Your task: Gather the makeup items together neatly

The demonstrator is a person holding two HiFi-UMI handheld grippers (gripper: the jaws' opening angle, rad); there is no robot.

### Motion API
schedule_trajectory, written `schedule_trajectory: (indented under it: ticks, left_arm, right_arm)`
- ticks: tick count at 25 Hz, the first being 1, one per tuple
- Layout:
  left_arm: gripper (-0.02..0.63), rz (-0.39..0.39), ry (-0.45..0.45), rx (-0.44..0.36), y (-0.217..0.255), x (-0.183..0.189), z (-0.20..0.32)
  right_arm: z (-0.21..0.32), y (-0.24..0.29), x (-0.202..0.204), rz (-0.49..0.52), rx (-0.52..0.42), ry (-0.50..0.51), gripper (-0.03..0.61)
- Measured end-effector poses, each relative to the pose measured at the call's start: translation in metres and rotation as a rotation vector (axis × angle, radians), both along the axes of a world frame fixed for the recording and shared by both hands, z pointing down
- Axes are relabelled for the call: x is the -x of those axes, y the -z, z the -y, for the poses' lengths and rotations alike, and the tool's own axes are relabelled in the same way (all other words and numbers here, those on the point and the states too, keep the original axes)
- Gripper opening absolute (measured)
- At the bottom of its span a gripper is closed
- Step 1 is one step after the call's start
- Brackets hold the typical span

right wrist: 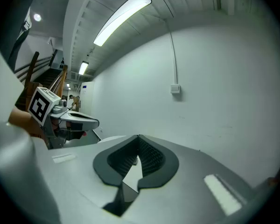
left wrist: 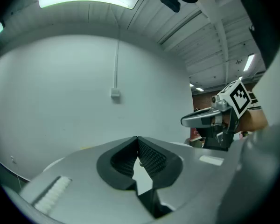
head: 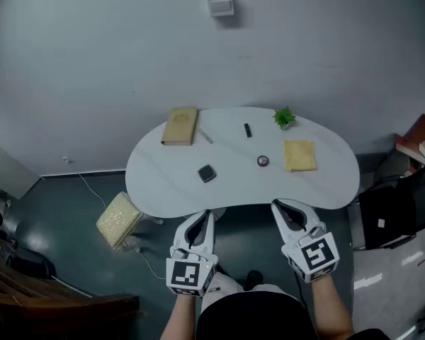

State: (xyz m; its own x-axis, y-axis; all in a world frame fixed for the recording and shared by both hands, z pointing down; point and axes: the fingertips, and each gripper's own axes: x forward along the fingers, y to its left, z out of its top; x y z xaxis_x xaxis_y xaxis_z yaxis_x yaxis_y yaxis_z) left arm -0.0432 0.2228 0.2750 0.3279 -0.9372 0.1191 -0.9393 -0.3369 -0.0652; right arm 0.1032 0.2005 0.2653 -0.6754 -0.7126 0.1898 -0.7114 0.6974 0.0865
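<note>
A white rounded table point(head: 163, 183) carries the makeup items, spread apart: a tan pouch point(head: 180, 126), a thin pale stick point(head: 205, 137), a small black tube point(head: 247, 129), a round compact point(head: 262, 161), a yellow pouch point(head: 299, 155) and a dark square compact point(head: 207, 173). My left gripper point(head: 208, 214) and right gripper point(head: 277, 206) hover side by side at the table's near edge, short of every item. Both are shut with nothing in them. In the left gripper view the jaws point(left wrist: 137, 139) meet tip to tip, and so do those in the right gripper view point(right wrist: 138, 137).
A small green plant point(head: 284, 117) stands at the table's far right edge. On the floor to the left lies a glittery gold bag point(head: 118, 219). Dark furniture point(head: 389, 207) stands to the right. A wall box point(head: 220, 4) hangs behind the table.
</note>
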Motion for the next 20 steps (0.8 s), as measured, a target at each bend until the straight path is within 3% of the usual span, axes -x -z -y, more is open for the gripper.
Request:
schedule_trajectory:
  ticks: [12, 20]
  left_arm:
    - [-0.002, 0.024, -0.024, 0.008, 0.005, -0.005, -0.017]
    - [-0.002, 0.038, -0.029, 0.01, 0.005, -0.016, -0.025]
  right_arm:
    - [-0.019, 0.004, 0.005, -0.026, -0.004, 0.009, 0.009]
    - [-0.03, 0.007, -0.004, 0.019, -0.021, -0.002, 0.011]
